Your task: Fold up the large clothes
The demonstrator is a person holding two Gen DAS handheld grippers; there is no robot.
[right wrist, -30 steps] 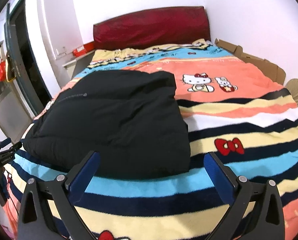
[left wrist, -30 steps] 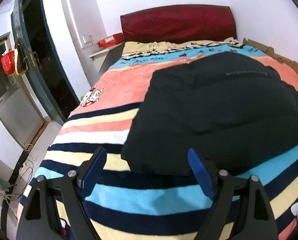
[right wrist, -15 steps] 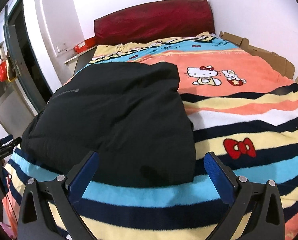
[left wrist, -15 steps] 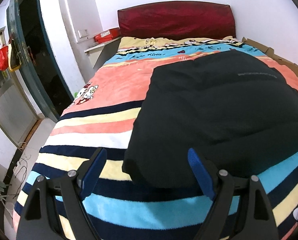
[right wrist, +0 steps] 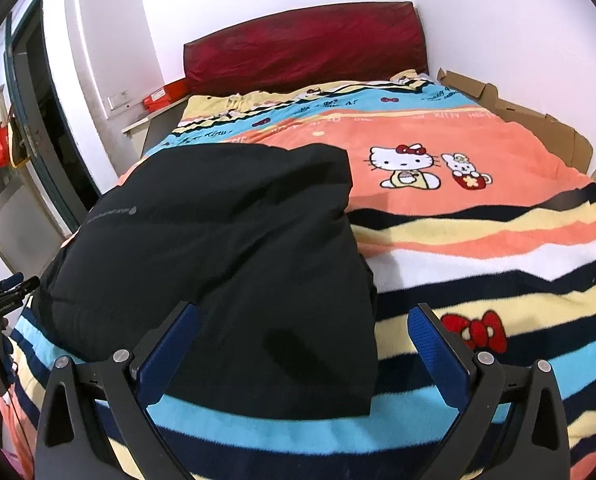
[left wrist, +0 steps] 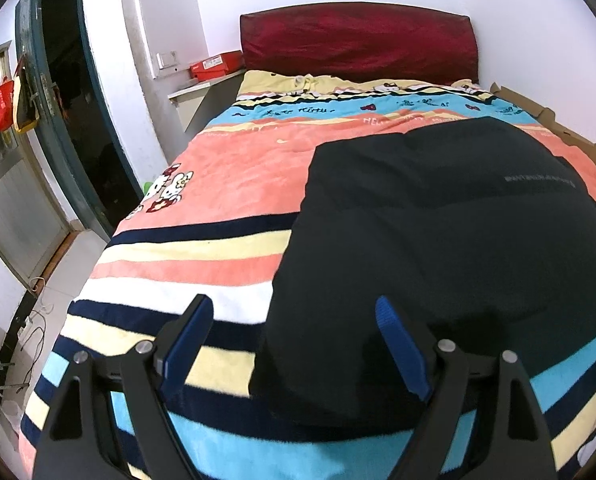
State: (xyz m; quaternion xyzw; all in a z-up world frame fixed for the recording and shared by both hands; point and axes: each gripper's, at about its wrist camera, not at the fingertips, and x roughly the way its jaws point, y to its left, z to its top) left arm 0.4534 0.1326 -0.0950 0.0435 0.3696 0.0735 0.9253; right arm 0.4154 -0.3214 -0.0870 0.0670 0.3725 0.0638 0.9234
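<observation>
The black padded jacket (left wrist: 450,240) lies as a thick, already doubled-over bundle on the striped blanket (left wrist: 202,184), nearer the foot of the bed than the red headboard (left wrist: 358,40), with its near hem just short of the blanket's blue stripe. From the jacket, the left gripper (left wrist: 294,344) hovers over the near left corner and the right gripper (right wrist: 304,344) over the near right corner. Both sets of tongs stand wide apart with nothing between the blue pads; neither touches cloth yet.

By my reading, the step in hand is taking hold of that near hem to fold the bundle away toward the headboard. To do it well, each gripper should come down so one finger slides under the whole stack and the other lands on top, right at the corner rather than mid-hem. The jacket is puffy and slick-looking, so a shallow pinch would likely catch only the top layer and peel the fold open. Both corners ought to be lifted together and level, or the bundle will skew. The blanket beneath is fuzzy and could be nipped along with the jacket.
</observation>
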